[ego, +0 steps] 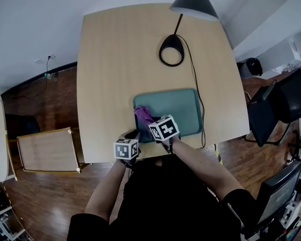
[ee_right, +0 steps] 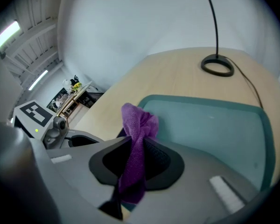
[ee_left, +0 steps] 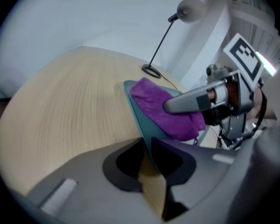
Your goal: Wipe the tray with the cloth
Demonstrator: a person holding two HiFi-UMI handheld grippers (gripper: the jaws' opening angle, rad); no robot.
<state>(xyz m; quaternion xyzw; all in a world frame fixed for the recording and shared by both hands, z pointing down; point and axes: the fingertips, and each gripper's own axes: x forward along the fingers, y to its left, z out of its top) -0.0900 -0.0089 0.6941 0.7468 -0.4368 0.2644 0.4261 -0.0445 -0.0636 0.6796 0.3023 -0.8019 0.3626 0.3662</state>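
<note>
A teal tray [ego: 183,109] lies on the light wooden table near its front edge. A purple cloth [ego: 143,115] rests on the tray's left part. My right gripper [ee_right: 136,146] is shut on the purple cloth [ee_right: 137,125], which bunches up above the jaws over the tray [ee_right: 210,125]. My left gripper [ee_left: 147,146] is shut on the tray's near left rim [ee_left: 135,108], the thin edge pinched between its jaws. From the left gripper view the cloth [ee_left: 165,108] lies on the tray under the right gripper [ee_left: 196,101].
A black desk lamp's ring base [ego: 171,50] and its cord [ego: 196,84] sit behind the tray; the shade [ego: 193,3] hangs over the table's far edge. A wooden chair [ego: 47,149] stands left of the table, dark chairs [ego: 281,99] to the right.
</note>
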